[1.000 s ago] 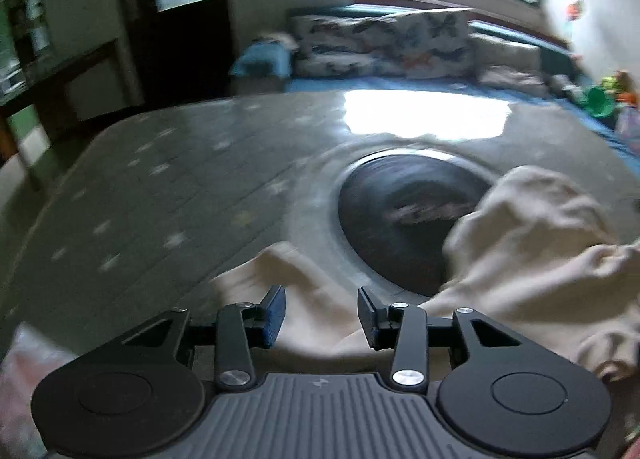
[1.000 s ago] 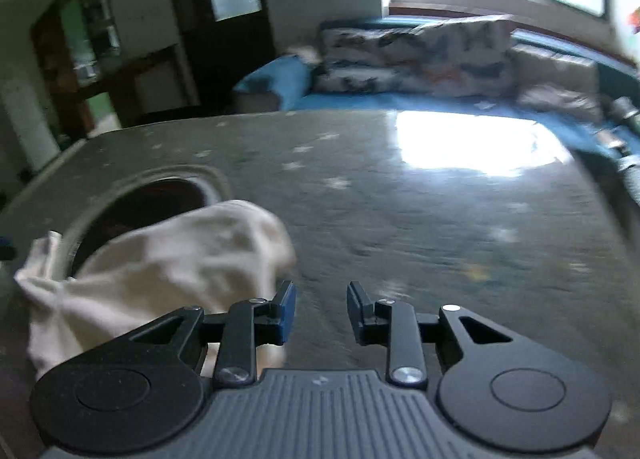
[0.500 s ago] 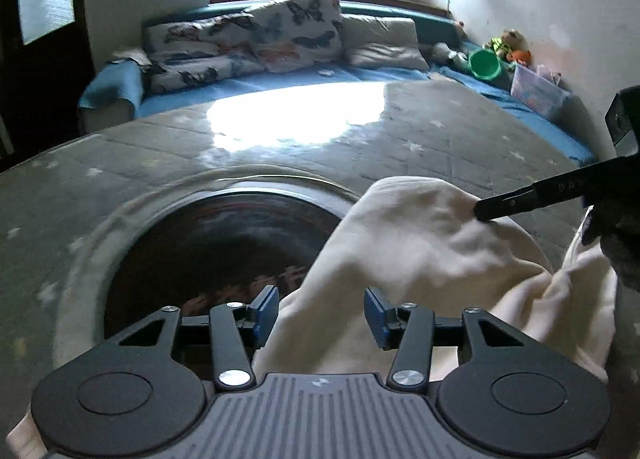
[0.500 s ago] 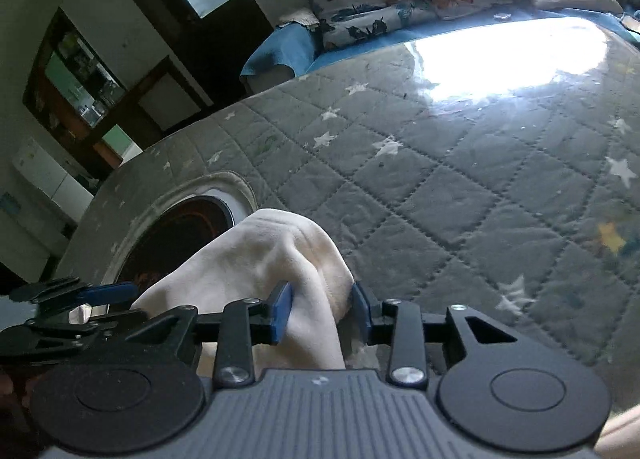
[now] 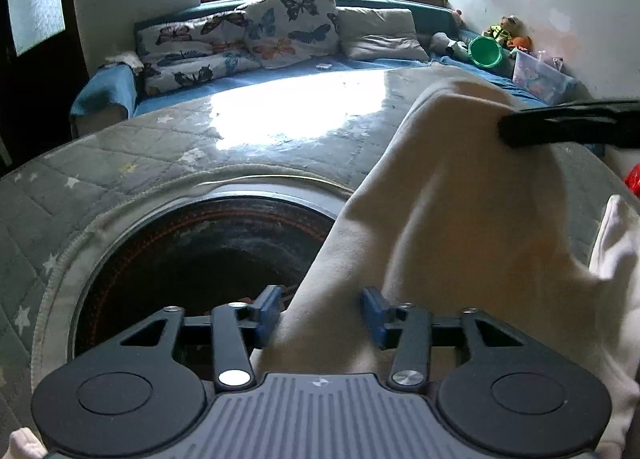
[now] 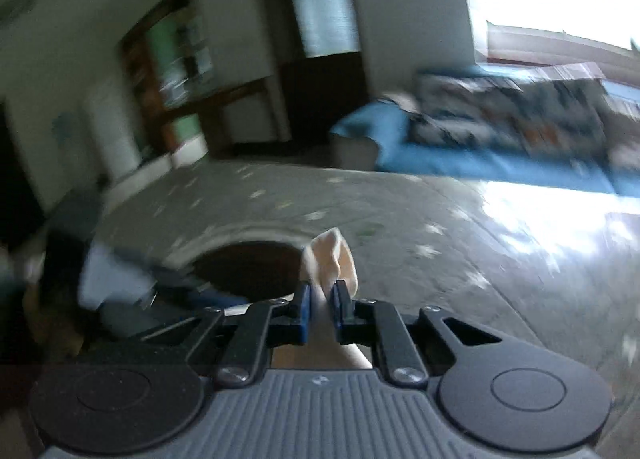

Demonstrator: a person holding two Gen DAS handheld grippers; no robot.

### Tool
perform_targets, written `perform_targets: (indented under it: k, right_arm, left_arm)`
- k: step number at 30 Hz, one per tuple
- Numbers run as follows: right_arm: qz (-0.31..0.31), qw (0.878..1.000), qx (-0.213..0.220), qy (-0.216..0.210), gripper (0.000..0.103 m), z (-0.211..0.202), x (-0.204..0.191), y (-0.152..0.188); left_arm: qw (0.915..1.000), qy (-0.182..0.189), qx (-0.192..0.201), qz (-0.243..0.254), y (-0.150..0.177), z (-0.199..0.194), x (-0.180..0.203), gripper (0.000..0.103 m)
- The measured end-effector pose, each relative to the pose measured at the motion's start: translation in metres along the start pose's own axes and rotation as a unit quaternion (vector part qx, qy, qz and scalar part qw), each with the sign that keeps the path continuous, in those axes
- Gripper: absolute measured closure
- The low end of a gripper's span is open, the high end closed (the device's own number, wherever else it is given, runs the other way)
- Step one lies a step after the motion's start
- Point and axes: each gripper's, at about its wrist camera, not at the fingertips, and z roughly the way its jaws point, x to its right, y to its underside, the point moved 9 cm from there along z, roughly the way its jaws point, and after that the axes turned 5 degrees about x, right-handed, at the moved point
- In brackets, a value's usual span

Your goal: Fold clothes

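Setting: a grey quilted star-print cover (image 5: 132, 163) lay over a round table, with a dark circular opening (image 5: 200, 259) at its centre. A blue daybed with butterfly cushions (image 5: 256, 39) stood behind, under a bright window.

Garment: a cream-coloured cloth (image 5: 460, 219) was held partly off the table, draped from upper right down to the lower middle of the left wrist view, its lower edge beside the dark opening.

Right gripper (image 6: 320, 303): its blue pads were clamped together on a bunched fold of the cream cloth, which poked up just past the fingertips. In the left wrist view it reached in from the right as a dark bar at the cloth's top. That view was blurred, so finer detail was unclear.

Left gripper (image 5: 320, 311): its jaws were closing, still apart, with an edge of the cloth lying between them; the pads did not appear to press it yet.

Reason for the hold: probably one gripper held a high point so the cloth hung open while the other took a second point, letting the garment be spread flat before folding.
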Motion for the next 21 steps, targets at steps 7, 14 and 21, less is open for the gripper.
perform_targets:
  k: [7, 14, 21]
  right_arm:
    - [-0.189, 0.978, -0.072, -0.047, 0.092, -0.016, -0.076, 0.071]
    - [-0.234, 0.966, -0.101, -0.045, 0.092, -0.021, -0.089, 0.108]
    - [-0.238, 0.965, -0.106, -0.041, 0.092, -0.019, -0.09, 0.116]
  left_arm:
    - [0.998, -0.005, 0.038, 0.05, 0.002, -0.019, 0.008, 0.095]
    - [0.9935, 0.021, 0.038, 0.106, 0.015, -0.052, 0.016, 0.095]
    - [0.9929, 0.05, 0.065, 0.086, 0.001, -0.081, 0.01, 0.088]
